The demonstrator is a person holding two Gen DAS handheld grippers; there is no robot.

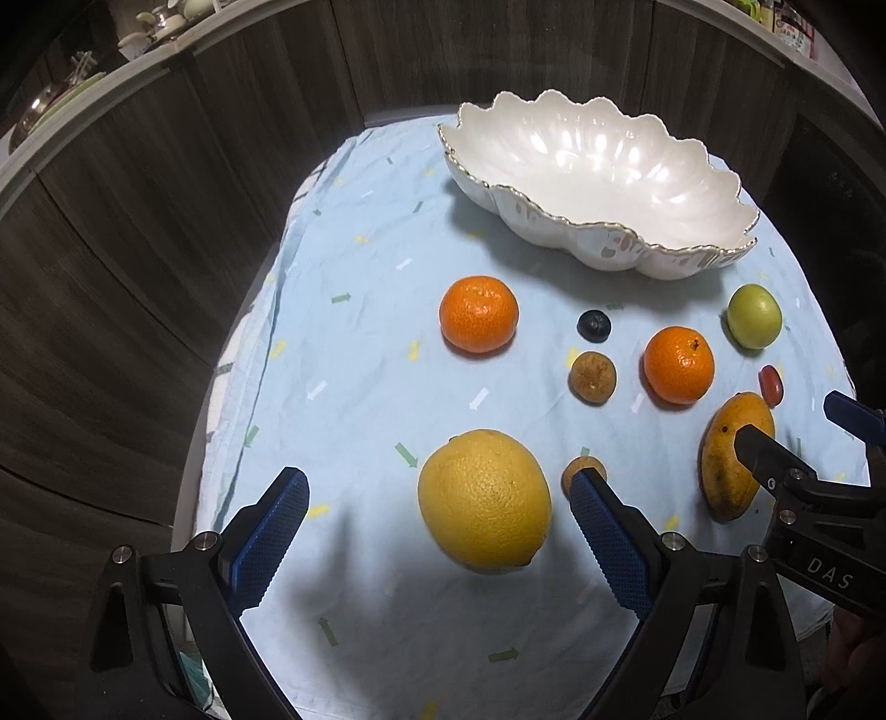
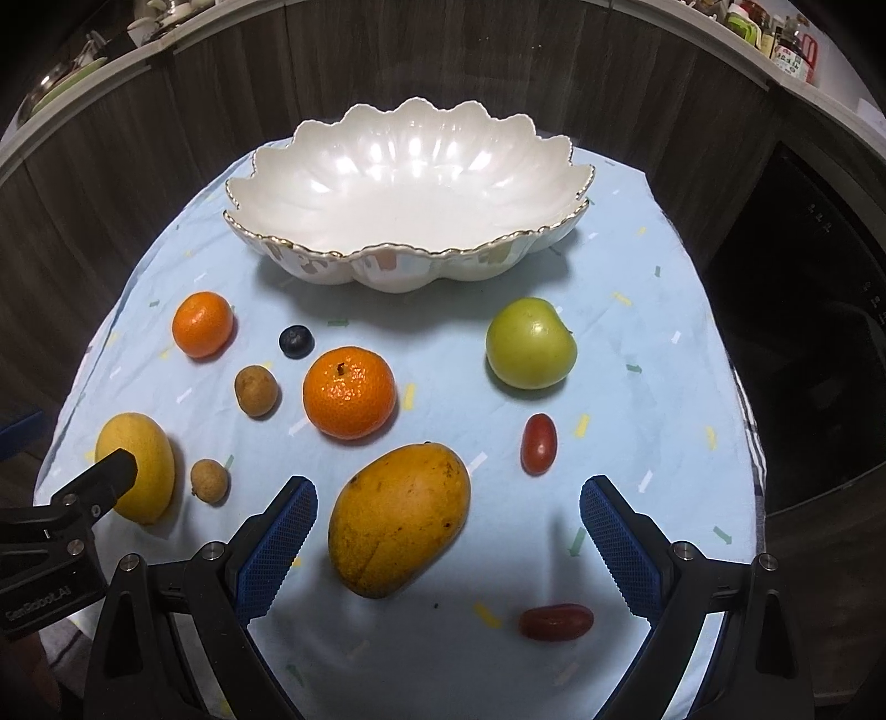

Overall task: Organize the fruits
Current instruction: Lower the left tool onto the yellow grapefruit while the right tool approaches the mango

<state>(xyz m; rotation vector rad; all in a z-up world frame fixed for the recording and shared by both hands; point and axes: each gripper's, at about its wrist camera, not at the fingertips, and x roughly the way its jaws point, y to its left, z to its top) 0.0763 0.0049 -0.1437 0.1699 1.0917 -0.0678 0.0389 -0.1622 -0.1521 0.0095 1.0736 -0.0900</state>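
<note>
A white scalloped bowl stands empty at the back of the table. In front of it lie two oranges, a blueberry, a green apple, two brown longans, red cherry tomatoes and a mango. A big yellow grapefruit lies between the fingers of my open left gripper. My right gripper is open too, with the mango between its blue fingers.
A light blue patterned cloth covers the small round table. Dark wood cabinet fronts curve around behind it, with a counter of dishes and bottles above. The table edge drops off close on both sides.
</note>
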